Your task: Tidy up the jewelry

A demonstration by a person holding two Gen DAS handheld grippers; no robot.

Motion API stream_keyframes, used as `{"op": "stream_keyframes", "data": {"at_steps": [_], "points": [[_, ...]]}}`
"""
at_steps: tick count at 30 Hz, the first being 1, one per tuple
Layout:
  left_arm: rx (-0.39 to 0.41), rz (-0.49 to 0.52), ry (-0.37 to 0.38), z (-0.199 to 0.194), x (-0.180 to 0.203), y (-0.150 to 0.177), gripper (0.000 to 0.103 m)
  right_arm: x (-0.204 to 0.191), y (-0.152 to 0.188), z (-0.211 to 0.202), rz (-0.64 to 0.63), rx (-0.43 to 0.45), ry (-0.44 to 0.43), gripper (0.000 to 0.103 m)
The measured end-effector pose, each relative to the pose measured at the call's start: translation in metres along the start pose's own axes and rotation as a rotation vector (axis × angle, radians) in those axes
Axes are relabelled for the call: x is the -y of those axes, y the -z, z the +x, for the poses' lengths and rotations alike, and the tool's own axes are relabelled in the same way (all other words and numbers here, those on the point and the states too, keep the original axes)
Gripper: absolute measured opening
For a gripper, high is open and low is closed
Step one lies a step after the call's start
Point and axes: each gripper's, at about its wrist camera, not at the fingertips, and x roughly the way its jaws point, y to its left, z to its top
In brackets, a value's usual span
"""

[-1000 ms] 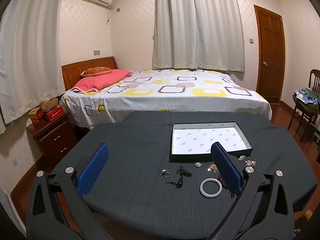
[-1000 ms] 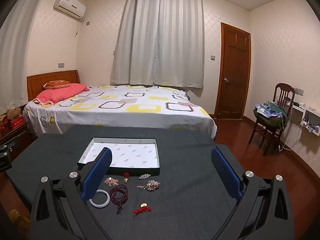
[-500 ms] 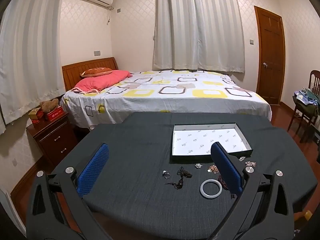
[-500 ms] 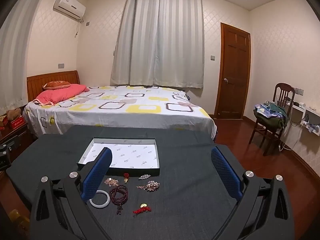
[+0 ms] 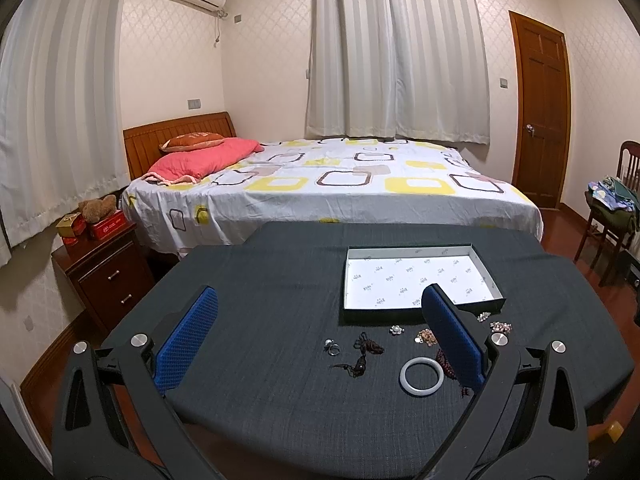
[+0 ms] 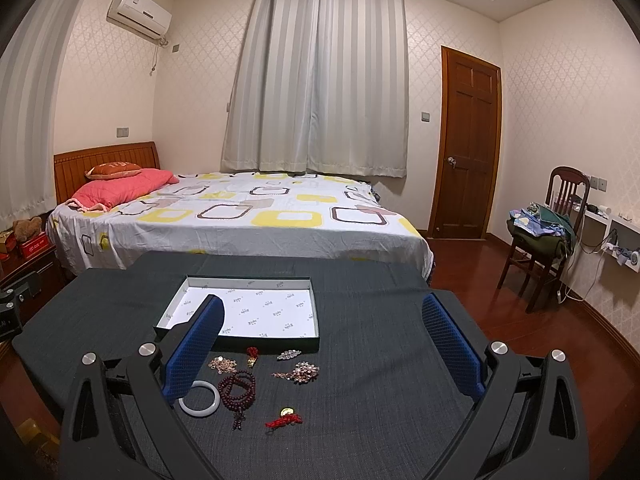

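Note:
An empty white-lined box (image 5: pixel 416 276) (image 6: pixel 248 308) lies on the dark table (image 5: pixel 260 288) (image 6: pixel 380 320). In front of it lie several jewelry pieces: a white bangle (image 5: pixel 421 376) (image 6: pixel 200 398), dark red beads (image 6: pixel 237 390), a ring (image 5: pixel 332 347), a dark cord pendant (image 5: pixel 362 356), a red knot charm (image 6: pixel 285 420) and sparkly brooches (image 6: pixel 302 372) (image 5: pixel 501 326). My left gripper (image 5: pixel 318 344) is open above the table, ring and cord between its fingers. My right gripper (image 6: pixel 320 352) is open and empty above the brooches.
A bed (image 5: pixel 332 184) stands behind the table. A nightstand (image 5: pixel 104 268) is at the left. A chair with clothes (image 6: pixel 544 232) and a wooden door (image 6: pixel 466 148) are at the right. The table's front edge is near me.
Both views have shifted only slightly. Nothing was taken hold of or moved on the table.

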Motion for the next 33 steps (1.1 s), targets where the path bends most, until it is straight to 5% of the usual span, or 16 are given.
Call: {"op": "stream_keyframes", "data": {"at_steps": [33], "points": [[-0.028,-0.022,0.023,0.0,0.003,0.012,0.099,0.0,-0.001,0.0,0.0,-0.002,-0.002,0.096]]}}
